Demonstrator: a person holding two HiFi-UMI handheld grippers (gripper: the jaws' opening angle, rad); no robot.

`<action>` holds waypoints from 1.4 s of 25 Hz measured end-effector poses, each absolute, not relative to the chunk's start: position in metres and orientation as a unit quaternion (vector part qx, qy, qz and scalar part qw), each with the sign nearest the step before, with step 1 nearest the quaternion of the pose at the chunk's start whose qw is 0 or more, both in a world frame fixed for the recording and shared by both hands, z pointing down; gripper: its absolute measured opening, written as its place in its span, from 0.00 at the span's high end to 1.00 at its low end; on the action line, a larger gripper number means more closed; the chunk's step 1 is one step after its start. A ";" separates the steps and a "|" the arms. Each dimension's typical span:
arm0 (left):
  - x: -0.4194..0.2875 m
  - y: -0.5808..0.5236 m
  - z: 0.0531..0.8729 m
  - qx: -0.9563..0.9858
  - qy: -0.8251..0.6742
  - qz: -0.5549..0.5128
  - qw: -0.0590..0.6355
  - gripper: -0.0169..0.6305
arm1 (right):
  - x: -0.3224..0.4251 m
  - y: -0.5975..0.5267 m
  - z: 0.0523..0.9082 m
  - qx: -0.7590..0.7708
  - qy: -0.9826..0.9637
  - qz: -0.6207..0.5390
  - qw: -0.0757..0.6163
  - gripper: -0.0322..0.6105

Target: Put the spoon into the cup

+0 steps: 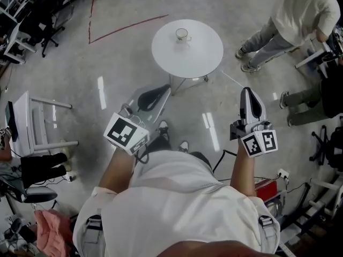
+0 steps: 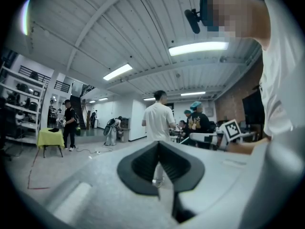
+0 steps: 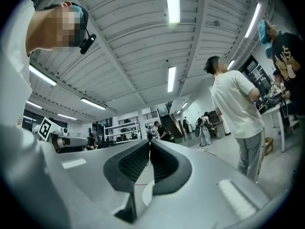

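Observation:
A small pale cup (image 1: pixel 183 35) stands on a round white table (image 1: pixel 203 58) ahead of me in the head view. A spoon is too small to make out there. My left gripper (image 1: pixel 162 89) is held low over the floor, short of the table's near edge, jaws shut and holding nothing. My right gripper (image 1: pixel 247 91) is off to the table's right, also shut and holding nothing. Both gripper views tilt up at the ceiling. The left gripper (image 2: pixel 158 147) and the right gripper (image 3: pixel 149 147) show their black pads pressed together. Neither view shows the table or the cup.
A person in light clothes (image 1: pixel 300 15) stands at the table's far right, another in dark (image 1: pixel 321 98) sits further right. A white desk (image 1: pixel 24 125) and office chairs (image 1: pixel 40 28) line the left side. Cables and a power strip (image 1: pixel 281 174) lie near my right foot.

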State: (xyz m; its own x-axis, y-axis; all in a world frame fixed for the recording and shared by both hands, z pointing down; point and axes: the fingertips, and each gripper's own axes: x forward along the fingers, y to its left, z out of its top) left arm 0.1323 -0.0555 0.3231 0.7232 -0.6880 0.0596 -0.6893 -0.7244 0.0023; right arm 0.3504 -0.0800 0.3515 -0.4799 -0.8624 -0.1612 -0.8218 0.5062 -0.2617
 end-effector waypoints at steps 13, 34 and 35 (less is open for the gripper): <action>0.096 -0.196 0.332 0.928 -0.372 -0.008 0.013 0.97 | 0.316 -0.221 0.344 -0.493 0.862 -0.040 0.106 0.93; -0.040 -0.434 0.363 0.897 -0.438 -0.011 0.060 0.97 | 0.163 -0.491 0.394 -0.453 0.888 -0.052 -0.057 0.93; -0.034 -0.441 0.364 0.894 -0.444 -0.009 0.064 0.97 | 0.168 -0.503 0.402 -0.450 0.889 -0.058 -0.064 0.93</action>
State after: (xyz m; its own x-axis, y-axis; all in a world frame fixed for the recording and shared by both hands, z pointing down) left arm -0.0339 -0.4414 0.3637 0.6051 -0.7951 0.0416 -0.7929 -0.5970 0.1219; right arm 0.1679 -0.5026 0.4022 -0.5861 -0.7931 0.1656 -0.8080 0.5874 -0.0465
